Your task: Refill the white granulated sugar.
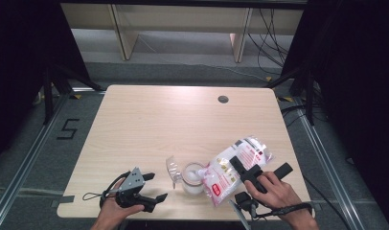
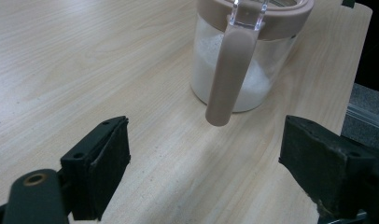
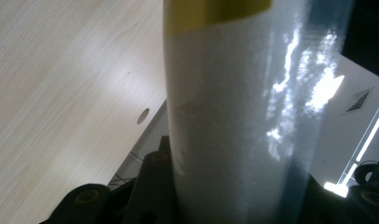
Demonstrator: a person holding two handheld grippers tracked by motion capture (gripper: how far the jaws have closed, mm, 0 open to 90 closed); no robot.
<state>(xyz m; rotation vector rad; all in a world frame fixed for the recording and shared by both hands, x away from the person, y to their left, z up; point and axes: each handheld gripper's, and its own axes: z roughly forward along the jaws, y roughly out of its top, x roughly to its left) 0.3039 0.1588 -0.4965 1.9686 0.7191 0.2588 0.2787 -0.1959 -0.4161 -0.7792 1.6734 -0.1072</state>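
A clear jar (image 1: 192, 178) with white powder in its bottom stands near the table's front edge, and its clear lid (image 1: 172, 168) is swung open to the left. A plastic bag of white powder (image 1: 233, 167) with pink print lies tilted, its mouth down at the jar's rim. My right gripper (image 1: 259, 164) is shut on the bag's raised end. In the right gripper view the bag (image 3: 243, 116) stands between the jaws. My left gripper (image 1: 154, 187) rests open left of the jar with nothing in it. Ahead of its jaws (image 2: 206, 158) are the jar (image 2: 243, 88) and a brown latch (image 2: 227, 79) hanging from the rim.
The wooden table (image 1: 149, 120) has a round cable hole (image 1: 223, 99) at its back right, which appears in the right gripper view as a cable hole (image 3: 143, 115). Black stands and cables flank the table on the floor. A pale wooden bench stands behind.
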